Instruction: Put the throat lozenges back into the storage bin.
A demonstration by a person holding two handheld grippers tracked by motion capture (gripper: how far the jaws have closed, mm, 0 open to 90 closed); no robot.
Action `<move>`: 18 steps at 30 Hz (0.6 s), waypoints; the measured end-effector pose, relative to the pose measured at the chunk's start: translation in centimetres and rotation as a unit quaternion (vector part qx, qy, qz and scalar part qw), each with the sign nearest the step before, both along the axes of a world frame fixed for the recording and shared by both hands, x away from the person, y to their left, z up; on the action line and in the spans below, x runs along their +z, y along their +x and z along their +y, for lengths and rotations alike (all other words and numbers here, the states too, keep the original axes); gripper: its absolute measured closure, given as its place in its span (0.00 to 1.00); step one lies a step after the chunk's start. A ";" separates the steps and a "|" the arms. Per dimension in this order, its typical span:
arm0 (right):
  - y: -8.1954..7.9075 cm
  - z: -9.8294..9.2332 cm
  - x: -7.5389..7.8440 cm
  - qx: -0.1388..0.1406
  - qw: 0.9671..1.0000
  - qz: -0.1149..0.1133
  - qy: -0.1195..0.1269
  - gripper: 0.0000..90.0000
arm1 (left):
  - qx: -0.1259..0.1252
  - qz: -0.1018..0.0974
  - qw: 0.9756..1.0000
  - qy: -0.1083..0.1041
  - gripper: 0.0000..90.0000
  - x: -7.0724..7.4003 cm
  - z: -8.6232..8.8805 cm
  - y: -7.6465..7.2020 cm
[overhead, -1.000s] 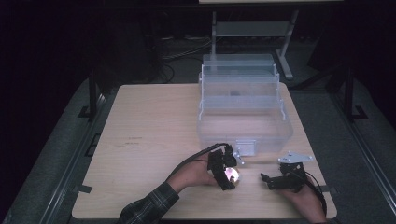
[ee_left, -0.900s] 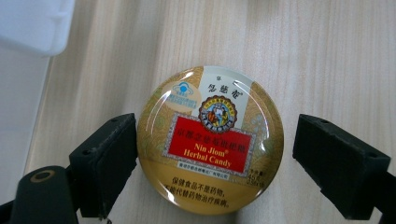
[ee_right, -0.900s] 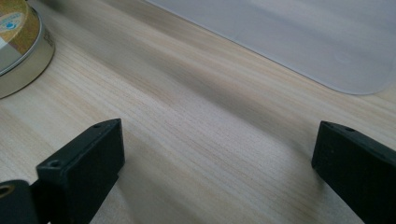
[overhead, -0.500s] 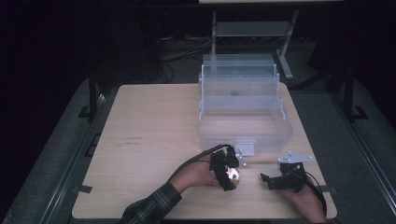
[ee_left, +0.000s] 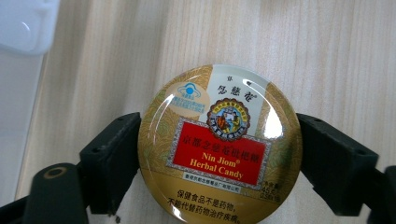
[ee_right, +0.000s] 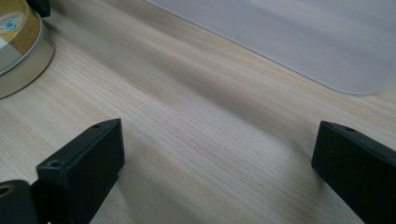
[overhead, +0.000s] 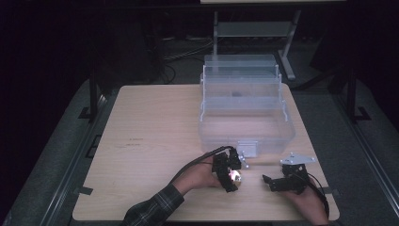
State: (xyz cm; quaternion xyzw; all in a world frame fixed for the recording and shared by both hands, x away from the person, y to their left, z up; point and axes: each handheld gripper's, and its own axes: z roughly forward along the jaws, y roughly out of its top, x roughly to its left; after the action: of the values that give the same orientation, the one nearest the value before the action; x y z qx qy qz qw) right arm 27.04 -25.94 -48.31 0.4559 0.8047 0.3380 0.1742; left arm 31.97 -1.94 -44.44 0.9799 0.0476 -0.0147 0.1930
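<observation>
Left claw is closed on a round gold herbal candy tin, gripped at both sides on the desk. Right claw is held wide apart nearby, beside a clear plastic box.

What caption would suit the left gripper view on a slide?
Left gripper jaws clamp a round herbal candy tin over the wooden table.

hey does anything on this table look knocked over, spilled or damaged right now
Nothing stands out. The round candy tin sits flat on the wooden table, lid on, between the left gripper's jaws. The clear plastic box stands upright. The right gripper is open over bare wood.
</observation>
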 end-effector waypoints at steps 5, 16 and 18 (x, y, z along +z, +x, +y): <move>0.0 0.0 0.0 0.000 1.000 0.000 0.000 0.02 | 0.002 0.000 1.000 0.001 0.21 0.0 0.0 0.0; 0.0 0.0 0.0 0.000 1.000 0.000 0.000 0.02 | 0.007 0.001 1.000 0.001 0.22 0.3 0.1 0.1; 0.0 0.0 0.0 0.000 1.000 0.000 0.000 0.02 | 0.008 0.002 1.000 -0.003 0.22 0.5 0.1 0.1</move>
State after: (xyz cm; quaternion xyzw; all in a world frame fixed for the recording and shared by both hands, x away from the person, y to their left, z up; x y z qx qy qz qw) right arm 27.04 -25.94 -48.31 0.4559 0.8047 0.3379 0.1742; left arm 32.05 -1.81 -43.98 0.9789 0.0559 -0.0155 0.1959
